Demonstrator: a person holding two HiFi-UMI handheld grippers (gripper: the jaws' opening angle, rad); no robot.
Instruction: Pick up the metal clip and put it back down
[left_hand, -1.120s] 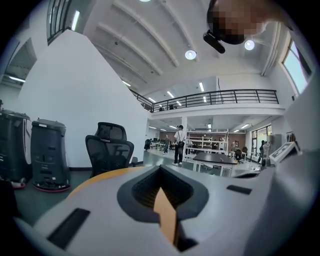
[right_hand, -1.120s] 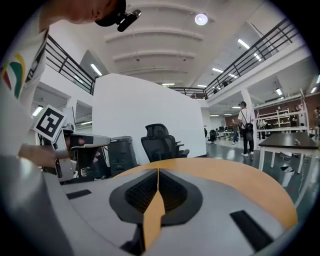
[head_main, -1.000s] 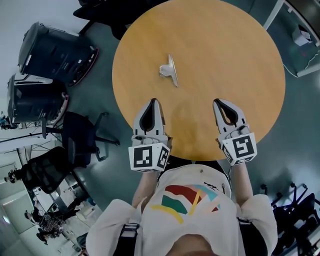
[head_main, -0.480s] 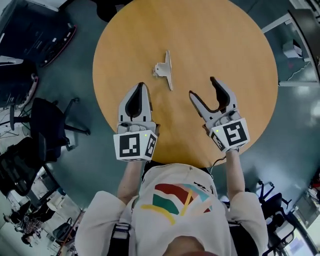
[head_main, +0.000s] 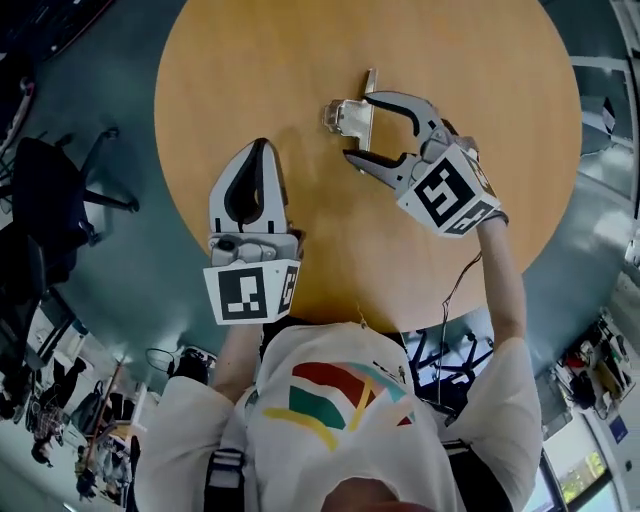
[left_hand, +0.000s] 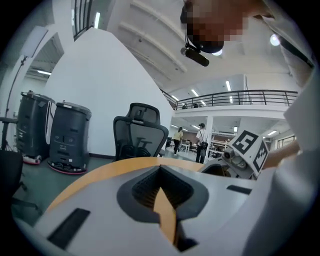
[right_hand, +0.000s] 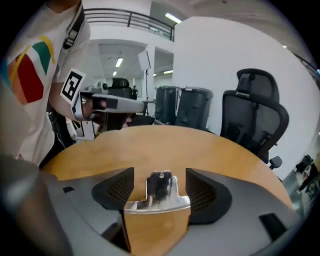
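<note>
The metal clip (head_main: 350, 115) lies on the round wooden table (head_main: 250, 60), a flat bar with a short upright tab. My right gripper (head_main: 359, 127) reaches in from the right, jaws opening wide, one on each side of the clip. In the right gripper view the clip (right_hand: 159, 192) sits between the dark pads (right_hand: 206, 192) with a gap on either side, so nothing presses on it. My left gripper (head_main: 257, 150) rests lower left of the clip, shut and empty. In the left gripper view its jaws (left_hand: 161, 172) meet, and the right gripper (left_hand: 242, 152) shows at the right.
Black office chairs (head_main: 45, 190) stand on the floor left of the table. In the left gripper view two dark bins (left_hand: 55, 135) and a mesh chair (left_hand: 140, 131) stand beyond the table edge. People walk far off in the hall.
My right gripper has moved forward and left from the near table edge to the clip, and its jaws have gone from shut to wide open. The left gripper stays shut.
</note>
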